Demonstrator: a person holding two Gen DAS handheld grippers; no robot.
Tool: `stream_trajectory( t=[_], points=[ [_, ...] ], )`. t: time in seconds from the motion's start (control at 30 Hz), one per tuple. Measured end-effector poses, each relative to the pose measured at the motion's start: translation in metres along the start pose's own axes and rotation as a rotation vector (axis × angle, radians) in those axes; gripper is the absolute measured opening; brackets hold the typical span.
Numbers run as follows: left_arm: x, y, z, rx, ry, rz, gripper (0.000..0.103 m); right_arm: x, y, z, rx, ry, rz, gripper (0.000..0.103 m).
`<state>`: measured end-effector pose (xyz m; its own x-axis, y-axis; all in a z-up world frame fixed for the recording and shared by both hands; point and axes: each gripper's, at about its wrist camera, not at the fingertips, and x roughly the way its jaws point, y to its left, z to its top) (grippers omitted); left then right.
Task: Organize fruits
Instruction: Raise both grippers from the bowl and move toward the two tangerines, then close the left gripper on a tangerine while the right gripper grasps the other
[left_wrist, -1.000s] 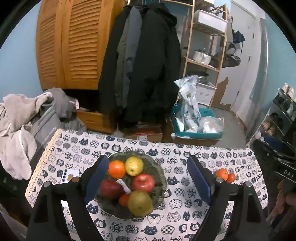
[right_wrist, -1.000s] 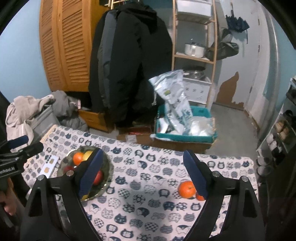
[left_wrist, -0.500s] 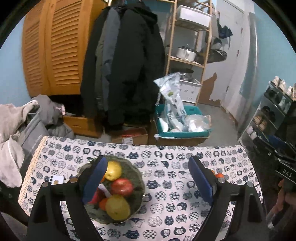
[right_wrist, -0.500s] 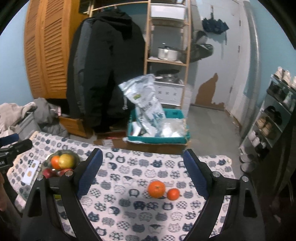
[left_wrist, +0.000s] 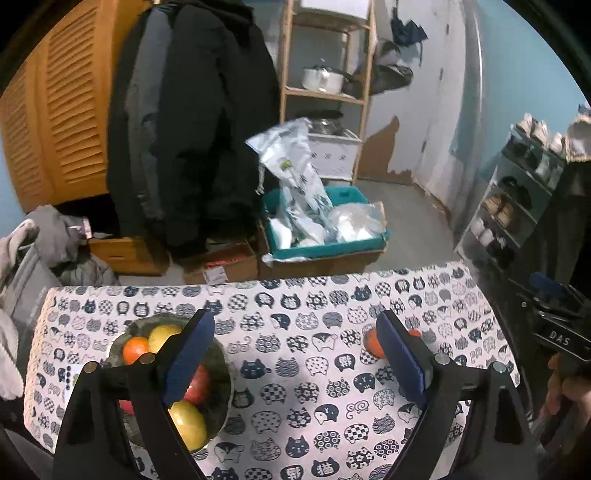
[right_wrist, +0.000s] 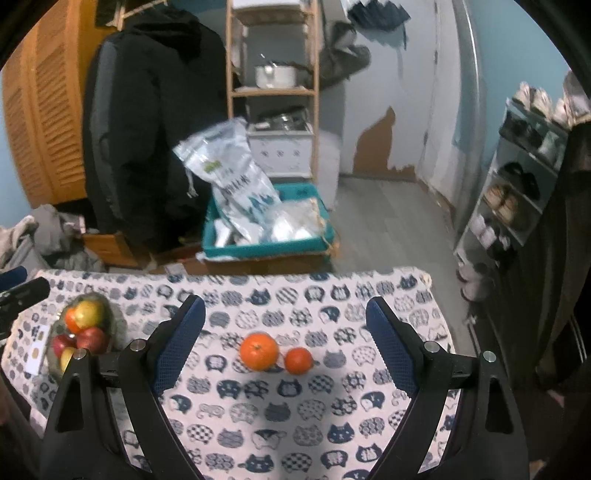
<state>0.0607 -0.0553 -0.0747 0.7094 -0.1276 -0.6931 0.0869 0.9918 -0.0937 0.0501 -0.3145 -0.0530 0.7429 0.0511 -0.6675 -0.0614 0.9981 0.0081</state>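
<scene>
I see 2 round, glossy oranges (right_wrist: 258, 350) touching on the cat-print tablecloth (right_wrist: 295, 413), between my right tongs (right_wrist: 284, 343), wide open and empty. Left tongs (left_wrist: 291, 354) gape empty too, half hiding the fruit bowl (left_wrist: 221, 373).

The counter (right_wrist: 332, 424) is bare cloth across its middle, between the bowl (right_wrist: 114, 321) at its left end and two oranges right of centre. The large orange (right_wrist: 258, 350) and small orange (right_wrist: 298, 360) touch; open cloth lies on all other sides of them. The right gripper (right_wrist: 284, 332) has its jaws wide, with both oranges in the gap and clear of the pads. A card (right_wrist: 37, 349) lies just left of the bowl. Fruit fills the bowl.
</scene>
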Motion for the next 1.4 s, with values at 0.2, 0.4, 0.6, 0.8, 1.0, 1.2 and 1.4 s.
stream_trajectory(
  t=[0.2,0.4,0.6,0.8,1.0,1.2,1.4],
  points=[
    [0.030,-0.017,-0.006,0.034,0.062,-0.006,0.090,0.031,-0.017,-0.013,0.025,0.086,-0.009,0.088],
    [0.057,-0.027,-0.010,0.036,0.111,-0.017,0.090,0.054,-0.026,-0.023,0.038,0.146,-0.002,0.088],
    [0.089,-0.035,-0.016,0.033,0.172,-0.034,0.090,0.083,-0.029,-0.033,0.041,0.217,0.011,0.088],
    [0.126,-0.042,-0.030,0.029,0.247,-0.062,0.090,0.121,-0.029,-0.048,0.028,0.299,0.013,0.088],
    [0.163,-0.044,-0.040,0.025,0.304,-0.052,0.090,0.164,-0.026,-0.067,0.010,0.386,0.041,0.087],
    [0.192,-0.042,-0.053,0.015,0.361,-0.050,0.090,0.200,-0.026,-0.082,0.016,0.463,0.061,0.079],
    [0.208,-0.041,-0.061,0.010,0.392,-0.057,0.090,0.219,-0.026,-0.090,0.018,0.502,0.092,0.072]
  ],
)
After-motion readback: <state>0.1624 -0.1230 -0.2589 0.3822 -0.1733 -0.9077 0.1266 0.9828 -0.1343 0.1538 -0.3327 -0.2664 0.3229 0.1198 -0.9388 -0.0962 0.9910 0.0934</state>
